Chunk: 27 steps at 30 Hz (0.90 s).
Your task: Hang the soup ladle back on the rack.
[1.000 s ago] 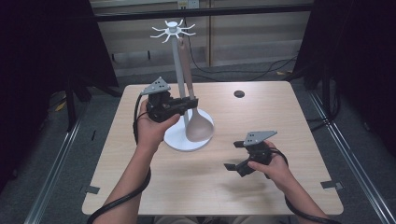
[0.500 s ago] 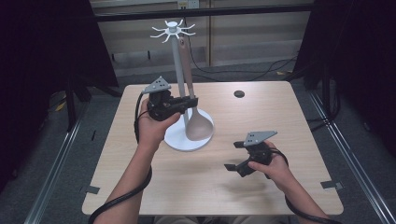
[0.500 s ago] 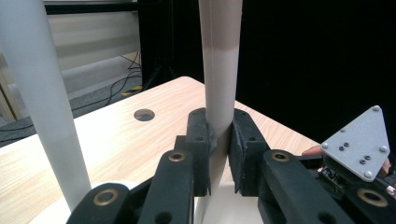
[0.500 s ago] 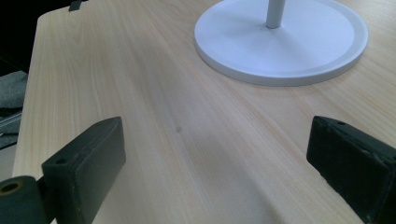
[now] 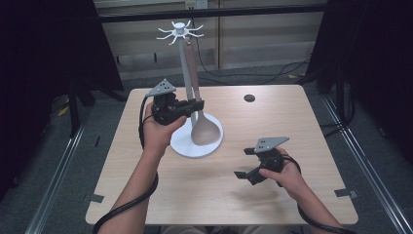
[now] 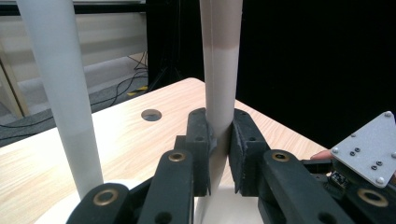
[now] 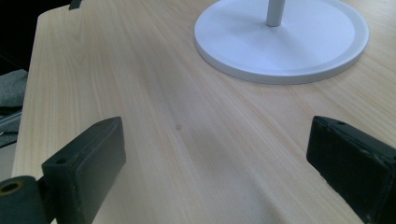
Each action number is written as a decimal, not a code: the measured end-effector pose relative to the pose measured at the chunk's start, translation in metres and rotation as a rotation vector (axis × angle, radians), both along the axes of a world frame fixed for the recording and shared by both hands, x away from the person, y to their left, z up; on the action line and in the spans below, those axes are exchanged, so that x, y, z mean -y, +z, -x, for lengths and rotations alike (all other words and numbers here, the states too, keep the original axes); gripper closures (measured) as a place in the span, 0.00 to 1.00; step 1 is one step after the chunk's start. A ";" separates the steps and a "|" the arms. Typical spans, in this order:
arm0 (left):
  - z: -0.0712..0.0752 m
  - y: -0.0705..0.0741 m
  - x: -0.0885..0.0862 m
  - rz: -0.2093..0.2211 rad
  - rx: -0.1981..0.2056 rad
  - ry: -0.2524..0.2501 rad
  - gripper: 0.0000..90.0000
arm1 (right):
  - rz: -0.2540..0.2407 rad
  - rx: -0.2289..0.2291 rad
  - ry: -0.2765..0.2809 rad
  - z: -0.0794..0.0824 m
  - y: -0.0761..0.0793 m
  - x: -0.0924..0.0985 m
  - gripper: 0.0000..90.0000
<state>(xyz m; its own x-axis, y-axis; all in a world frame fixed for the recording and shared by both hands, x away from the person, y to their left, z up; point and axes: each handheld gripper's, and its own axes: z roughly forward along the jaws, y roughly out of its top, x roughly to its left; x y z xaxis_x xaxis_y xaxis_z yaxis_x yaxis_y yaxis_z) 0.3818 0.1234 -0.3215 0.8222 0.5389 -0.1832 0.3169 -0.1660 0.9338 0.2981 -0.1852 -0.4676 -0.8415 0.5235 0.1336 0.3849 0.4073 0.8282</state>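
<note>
A white utensil stand (image 5: 197,144) with a tall pole (image 5: 184,63) and hooked top (image 5: 179,29) rises from the middle of the table. A beige spoon (image 5: 204,127) hangs from it, bowl down over the round base. My left gripper (image 5: 196,106) is shut on the spoon's handle (image 6: 218,88), which runs upright between the two black pads beside the white pole (image 6: 61,88). My right gripper (image 5: 244,163) is held low over the table at the front right, open, with bare wood between its jaws and the stand's base (image 7: 280,39) ahead.
The light wooden table (image 5: 302,126) has a small dark round hole (image 5: 249,98) at the back right. Dark floor and cables lie beyond the far edge. Metal rails run along both sides of the table.
</note>
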 end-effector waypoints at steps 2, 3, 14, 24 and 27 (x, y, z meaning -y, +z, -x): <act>-0.001 -0.001 0.000 -0.001 0.005 0.004 0.88 | 0.004 0.000 0.002 0.000 -0.001 0.000 0.05; -0.001 -0.001 -0.001 -0.003 0.005 0.009 0.88 | 0.005 -0.001 0.001 0.000 -0.001 0.001 0.05; -0.004 -0.003 -0.002 -0.010 0.014 0.020 0.88 | 0.006 0.001 0.000 0.000 -0.001 0.002 0.05; -0.006 -0.005 -0.005 -0.014 0.030 0.045 0.88 | 0.010 -0.003 0.002 0.000 -0.002 0.002 0.05; -0.007 -0.006 -0.007 -0.008 0.034 0.047 0.87 | 0.010 -0.003 0.003 0.000 -0.002 0.002 0.05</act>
